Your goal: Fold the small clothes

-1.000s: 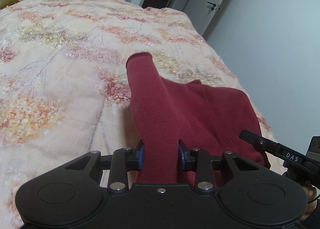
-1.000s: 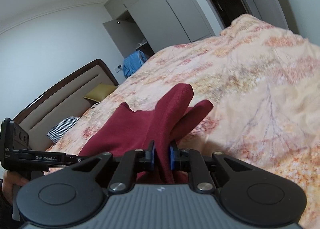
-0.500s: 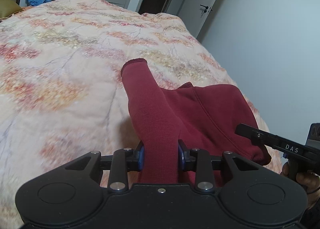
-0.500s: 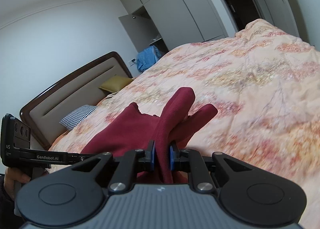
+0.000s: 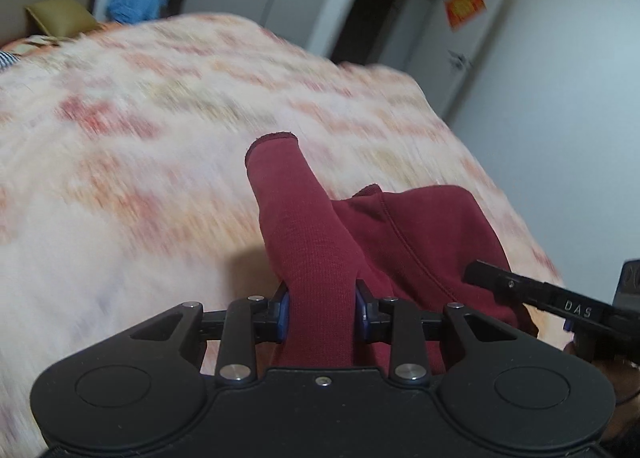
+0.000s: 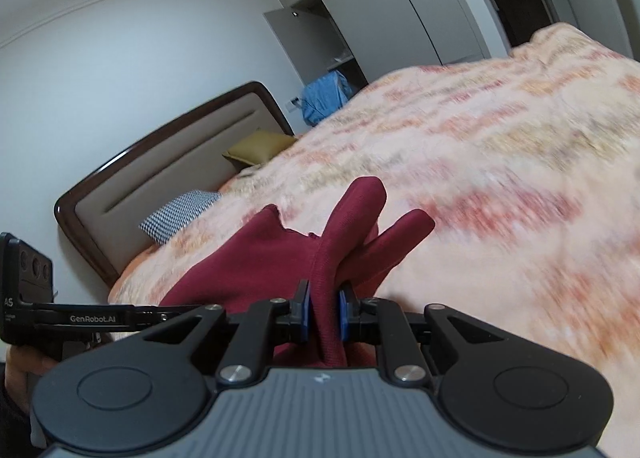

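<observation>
Both your grippers clamp the red garment (image 5: 420, 234) over the bed (image 5: 140, 146).
Left gripper (image 5: 321, 310) reads "GenRobot.AI"; right gripper (image 6: 323, 312) reads "DAS".

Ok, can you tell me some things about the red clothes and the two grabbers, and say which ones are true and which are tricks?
1. The left gripper is shut on the red garment. True.
2. The right gripper is open, holding nothing. False: it clamps the same garment.
3. The bedspread is plain blue. False: it is peach with a floral pattern.
4. A yellow pillow lies near the headboard. True.
</observation>
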Tool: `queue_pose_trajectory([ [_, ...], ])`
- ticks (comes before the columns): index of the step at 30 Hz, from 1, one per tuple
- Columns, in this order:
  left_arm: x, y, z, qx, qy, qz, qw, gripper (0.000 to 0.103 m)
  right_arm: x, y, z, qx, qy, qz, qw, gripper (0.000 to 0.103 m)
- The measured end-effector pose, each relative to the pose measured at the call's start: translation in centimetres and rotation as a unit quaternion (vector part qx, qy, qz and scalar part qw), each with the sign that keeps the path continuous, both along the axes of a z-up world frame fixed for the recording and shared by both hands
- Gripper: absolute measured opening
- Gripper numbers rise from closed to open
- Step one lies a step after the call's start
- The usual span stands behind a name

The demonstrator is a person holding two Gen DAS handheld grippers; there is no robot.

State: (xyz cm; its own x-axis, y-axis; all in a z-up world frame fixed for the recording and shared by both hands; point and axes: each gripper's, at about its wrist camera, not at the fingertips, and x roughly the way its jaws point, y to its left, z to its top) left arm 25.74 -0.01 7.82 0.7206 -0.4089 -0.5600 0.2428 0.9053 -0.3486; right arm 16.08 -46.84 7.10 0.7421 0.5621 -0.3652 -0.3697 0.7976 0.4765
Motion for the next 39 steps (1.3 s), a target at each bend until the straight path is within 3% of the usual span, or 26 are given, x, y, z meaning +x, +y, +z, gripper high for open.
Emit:
queue_pose_trajectory([
  [4,5.1,1.0,1.7,0.008,-0.027,0.021,0.9994,0.033,6.0,2.4,1.4,0.002,-0.02,-0.003,1.0,0.016],
  [9,11.9,2.2,0.3,-0.018,-0.007,0.033,0.9993,0.033,13.4,3.6,1.5,0.001,-0.007,-0.005,1.0,0.016],
  [15,17.5,2.9,-5.5,-0.047,0.047,0.034,0.9972,0.033,19.5,3.4,-2.4,-0.016,0.041,-0.021,0.999,0.016],
  [18,17.8,2.8,-7.6,-0.038,0.072,0.048,0.9955,0.035,20.4,3.0,-5.0,-0.018,0.07,-0.032,0.997,0.016],
  [21,17.3,3.0,-8.3,-0.039,0.068,0.052,0.9955,0.039,20.0,2.3,-6.9,-0.006,0.081,-0.047,0.996,0.019],
  [23,17.1,3.2,-8.2,-0.033,0.069,0.056,0.9954,0.044,19.7,1.8,-7.7,0.0,0.084,-0.053,0.995,0.027],
  [25,17.2,3.0,-8.1,-0.011,0.072,0.062,0.9955,0.058,19.3,1.3,-8.2,-0.002,0.085,-0.064,0.994,0.039],
  [26,17.2,3.0,-8.0,0.001,0.072,0.065,0.9953,0.07,19.1,1.1,-8.2,-0.005,0.084,-0.069,0.994,0.041],
  [27,17.1,2.9,-7.8,0.01,0.072,0.07,0.9949,0.079,18.8,0.9,-8.2,-0.008,0.083,-0.074,0.994,0.053],
  [28,17.0,2.9,-7.6,0.018,0.07,0.075,0.9945,0.082,18.6,0.8,-8.2,-0.011,0.081,-0.08,0.993,0.067],
  [33,15.3,2.8,-5.9,0.044,0.046,0.1,0.993,0.097,16.9,0.8,-6.3,-0.032,0.05,-0.101,0.993,0.094],
  [36,13.2,2.6,-4.2,0.064,0.016,0.106,0.9922,0.1,15.0,1.4,-4.3,-0.051,0.014,-0.108,0.993,0.102],
  [39,10.6,2.3,-2.5,0.08,-0.016,0.11,0.9905,0.102,12.5,2.1,-2.3,-0.068,-0.025,-0.106,0.992,0.103],
])
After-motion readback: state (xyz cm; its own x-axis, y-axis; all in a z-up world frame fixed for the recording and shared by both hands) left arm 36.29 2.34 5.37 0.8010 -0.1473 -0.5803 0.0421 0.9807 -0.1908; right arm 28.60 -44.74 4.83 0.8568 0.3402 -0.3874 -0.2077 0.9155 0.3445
